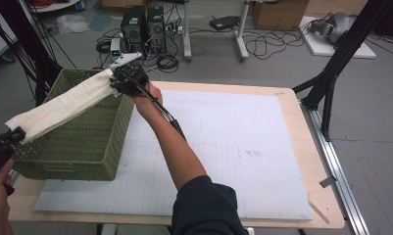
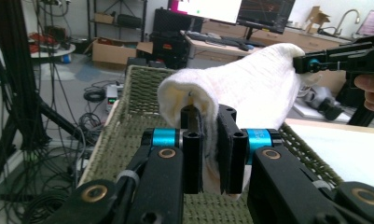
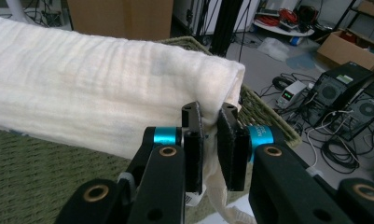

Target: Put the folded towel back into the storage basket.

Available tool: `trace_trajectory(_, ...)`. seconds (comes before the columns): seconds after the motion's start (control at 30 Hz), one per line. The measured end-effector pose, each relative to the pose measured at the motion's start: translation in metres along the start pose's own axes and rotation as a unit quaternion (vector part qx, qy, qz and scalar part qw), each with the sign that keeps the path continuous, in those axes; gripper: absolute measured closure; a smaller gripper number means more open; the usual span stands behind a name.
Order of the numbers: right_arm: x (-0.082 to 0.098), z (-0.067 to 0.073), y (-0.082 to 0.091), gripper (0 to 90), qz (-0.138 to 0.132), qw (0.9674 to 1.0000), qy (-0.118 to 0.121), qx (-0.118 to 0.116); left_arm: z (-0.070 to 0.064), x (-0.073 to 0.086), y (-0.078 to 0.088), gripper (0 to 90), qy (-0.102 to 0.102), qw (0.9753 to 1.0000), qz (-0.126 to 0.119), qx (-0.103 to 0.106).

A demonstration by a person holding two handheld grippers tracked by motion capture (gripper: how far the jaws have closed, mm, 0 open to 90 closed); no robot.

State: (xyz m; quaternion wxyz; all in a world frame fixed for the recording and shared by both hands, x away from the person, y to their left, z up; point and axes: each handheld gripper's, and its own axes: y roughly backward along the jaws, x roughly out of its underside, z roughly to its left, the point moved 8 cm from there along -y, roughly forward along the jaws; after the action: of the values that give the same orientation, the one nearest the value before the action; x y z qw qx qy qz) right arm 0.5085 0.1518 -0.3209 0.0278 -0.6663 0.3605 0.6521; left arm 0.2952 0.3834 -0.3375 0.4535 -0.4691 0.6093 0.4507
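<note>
Two ends of a folded white towel are held pinched, one in each closed tool, left tool near, right tool far, its long axis stretched diagonally above the green basket beside the surface.

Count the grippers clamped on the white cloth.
2: the left gripper pinches the white cloth at its near end, the right gripper at the far end, above the green basket.
</note>
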Motion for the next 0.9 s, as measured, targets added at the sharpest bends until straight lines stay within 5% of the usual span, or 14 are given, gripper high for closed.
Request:
trace_trajectory(0.47, -0.002, 0.004, -0.03, 81.8, 0.011, 0.9999, -0.002, -0.001, 0.008, 0.001, 0.001, 81.6, -0.024, 0.9996, 0.001, -0.017)
trace_trajectory(0.77, -0.005, 0.008, -0.041, 81.3, 0.011, 0.9999, -0.002, 0.001, 0.014, 0.003, 0.002, 80.4, -0.018, 0.9995, -0.001, -0.025)
trace_trajectory(0.8, -0.004, 0.009, -0.042, 77.4, 0.013, 0.9999, 0.0, 0.002, 0.014, 0.002, 0.001, 75.1, -0.015, 0.9995, -0.006, -0.028)
trace_trajectory(0.9, 0.0, 0.005, -0.046, 61.6, 0.018, 0.9996, -0.004, 0.019, 0.017, 0.002, -0.002, 37.5, 0.0, 0.9992, -0.004, -0.041)
